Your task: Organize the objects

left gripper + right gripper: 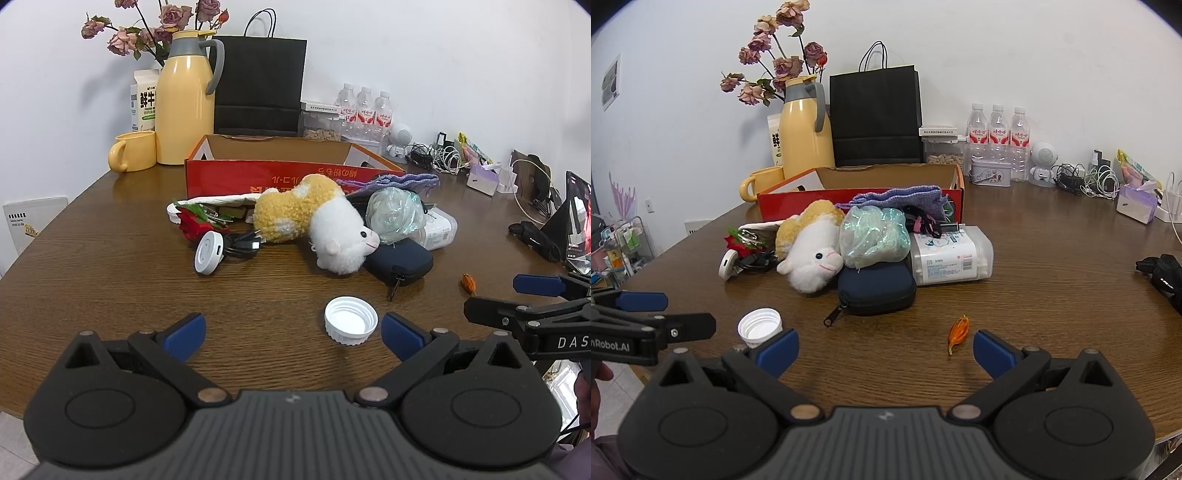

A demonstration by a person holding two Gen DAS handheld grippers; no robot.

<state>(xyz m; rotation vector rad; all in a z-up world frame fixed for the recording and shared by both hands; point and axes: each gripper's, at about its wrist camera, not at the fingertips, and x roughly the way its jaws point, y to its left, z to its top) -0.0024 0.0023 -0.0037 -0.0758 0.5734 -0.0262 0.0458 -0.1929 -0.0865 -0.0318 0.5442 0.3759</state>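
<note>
Both grippers hover low over the brown wooden table point(110, 236), side by side, each tilted down toward the clutter. The left gripper point(293, 334) has its blue-padded fingers point(184, 334) spread wide with nothing between them; a white bottle cap point(351, 320) lies open side up on the wood just ahead of its right finger, almost touching the pad. The right gripper point(884, 352) is spread just as wide and is empty too; a small orange dried petal point(958, 330) lies just ahead of the gap, nearer its right finger, and from this side the white bottle cap point(759, 326) sits just beyond its left finger. Farther out, ahead of both sets of fingers, the pile waits: a yellow-and-white plush sheep point(317, 225) on its side, a navy zip pouch point(400, 264) touching its head, a crumpled clear plastic bag point(395, 214) resting on the pouch, a clear plastic box point(951, 254) beside them, a white round disc point(208, 252) with a black cable point(242, 245), a red artificial rose point(194, 223), and a purple knitted cloth point(905, 199). Behind the heap stands an open red cardboard box point(236, 177), and beyond that, against the wall, a yellow thermos jug point(186, 99), a yellow mug point(135, 150) and a black paper bag point(260, 85).
</note>
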